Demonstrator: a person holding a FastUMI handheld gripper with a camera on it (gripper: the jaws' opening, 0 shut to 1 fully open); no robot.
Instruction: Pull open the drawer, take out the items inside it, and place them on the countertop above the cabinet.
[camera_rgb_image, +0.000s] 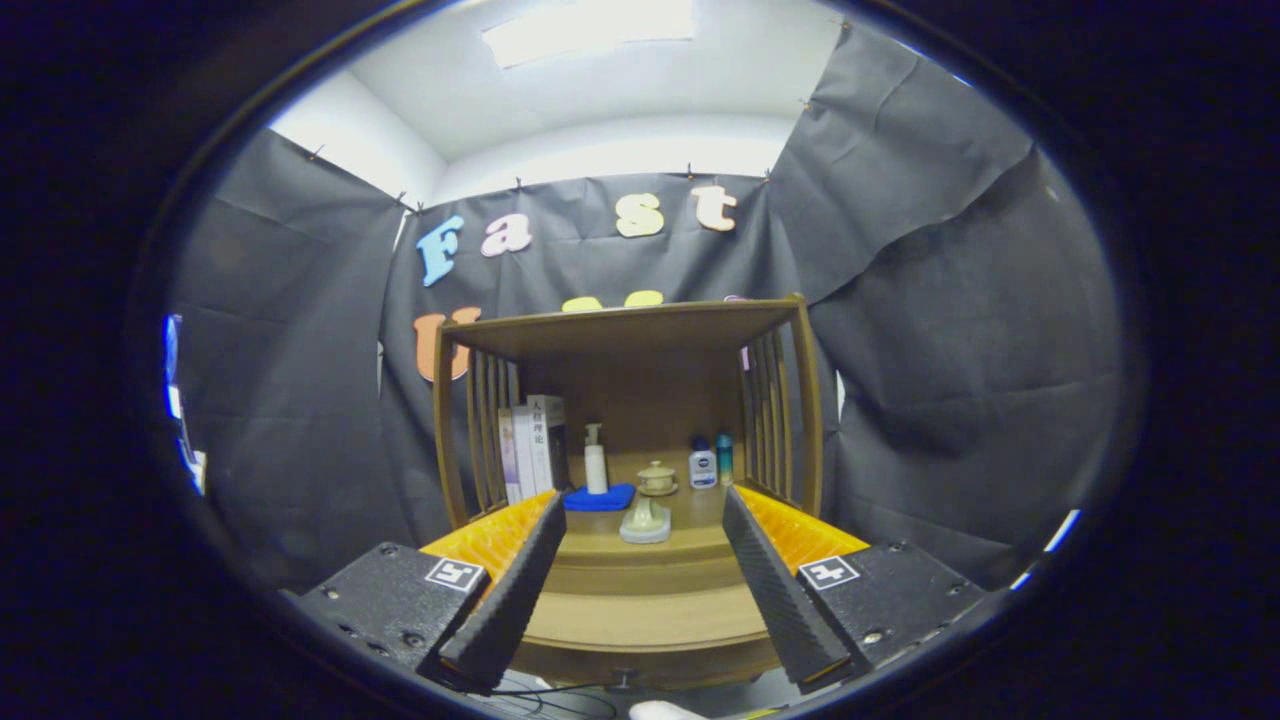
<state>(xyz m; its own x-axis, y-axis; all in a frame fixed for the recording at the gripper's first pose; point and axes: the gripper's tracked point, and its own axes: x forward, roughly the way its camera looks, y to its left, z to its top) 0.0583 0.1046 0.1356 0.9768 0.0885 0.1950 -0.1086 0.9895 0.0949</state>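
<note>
fingers (640, 590) spread apart and holding nothing, we face the wooden cabinet (625, 345); its small dark drawer knob (622, 679) sits centred between them, low, just below the fingertips.

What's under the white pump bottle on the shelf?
The pump bottle stands on a folded blue cloth, beside the books. What the cloth covers can't be seen. The open gripper is well short of it, fingers spread.

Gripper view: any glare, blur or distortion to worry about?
Gripper view: ceiling light blown out; strong fisheye bowing of the cabinet; shelf interior dim but sharp; open tool fingers crisp; book spine text too small.
</note>
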